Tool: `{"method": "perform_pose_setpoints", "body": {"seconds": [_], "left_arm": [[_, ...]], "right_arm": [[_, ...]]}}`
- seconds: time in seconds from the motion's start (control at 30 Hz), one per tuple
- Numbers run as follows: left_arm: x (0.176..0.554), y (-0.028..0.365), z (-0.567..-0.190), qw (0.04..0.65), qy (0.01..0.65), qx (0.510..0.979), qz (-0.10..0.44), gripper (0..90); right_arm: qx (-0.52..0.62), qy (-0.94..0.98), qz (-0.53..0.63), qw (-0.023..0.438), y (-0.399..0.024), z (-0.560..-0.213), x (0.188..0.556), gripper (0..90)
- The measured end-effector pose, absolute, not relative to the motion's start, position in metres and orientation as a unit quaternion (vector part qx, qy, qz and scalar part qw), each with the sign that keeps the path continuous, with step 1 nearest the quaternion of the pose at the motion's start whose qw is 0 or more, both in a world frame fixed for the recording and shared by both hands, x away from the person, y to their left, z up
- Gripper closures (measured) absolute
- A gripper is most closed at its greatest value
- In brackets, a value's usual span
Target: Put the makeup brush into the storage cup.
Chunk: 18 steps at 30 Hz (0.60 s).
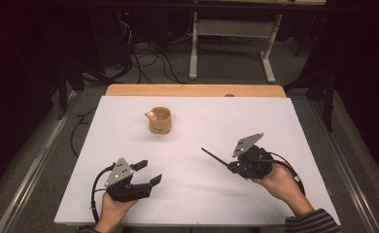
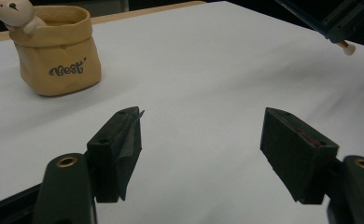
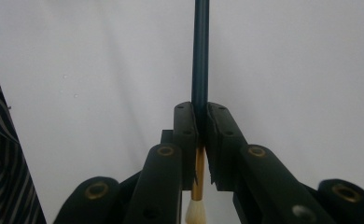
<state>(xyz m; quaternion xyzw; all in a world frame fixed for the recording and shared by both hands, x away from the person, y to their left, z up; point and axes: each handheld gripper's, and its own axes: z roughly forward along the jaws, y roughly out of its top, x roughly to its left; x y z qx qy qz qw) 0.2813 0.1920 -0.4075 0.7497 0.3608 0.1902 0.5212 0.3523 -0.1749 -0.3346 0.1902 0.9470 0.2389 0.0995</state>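
Item in hand: a paintbrush [image 3: 200,56] with a dark handle, brass ferrule and pale bristle tip; we have it pinched in the right gripper [image 3: 199,140], handle running out ahead of the jaws, bristles behind them.
Right gripper: clenched on the brush handle, jaws nearly together; in the high view it sits low over the right half of the white sheet [image 1: 284,121], the handle pointing toward the table's middle.
Left gripper [image 1: 146,171]: released, jaws standing wide with nothing between them, resting at the near left of the sheet.
Likely destination: the tan cup [image 1: 160,120] with a small bear figure [image 2: 10,11] on its rim, standing upright toward the far side, well apart from both grippers.
Step, as we judge it: carry the brush across to the cup and stand it inside.
Method: we should keep the pinch firm, tilt the handle upright before lowering, and come down inside the mouth clear of the bear.
Risk: a thin handle may swivel in the pads; a knock on the rim could tip the cup.
Spare hand: we may steady the cup with the open gripper.
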Motion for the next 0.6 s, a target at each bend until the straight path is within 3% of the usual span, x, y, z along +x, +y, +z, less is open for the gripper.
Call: {"method": "perform_pose_setpoints", "body": {"seconds": [0.6], "left_arm": [[0.279, 0.19, -0.407, 0.524, 0.334, 0.762, 0.182, 30.8]], "right_arm": [[0.183, 0.933, 0.291, 0.104, -0.18, -0.344, 0.336, 85.3]]}}
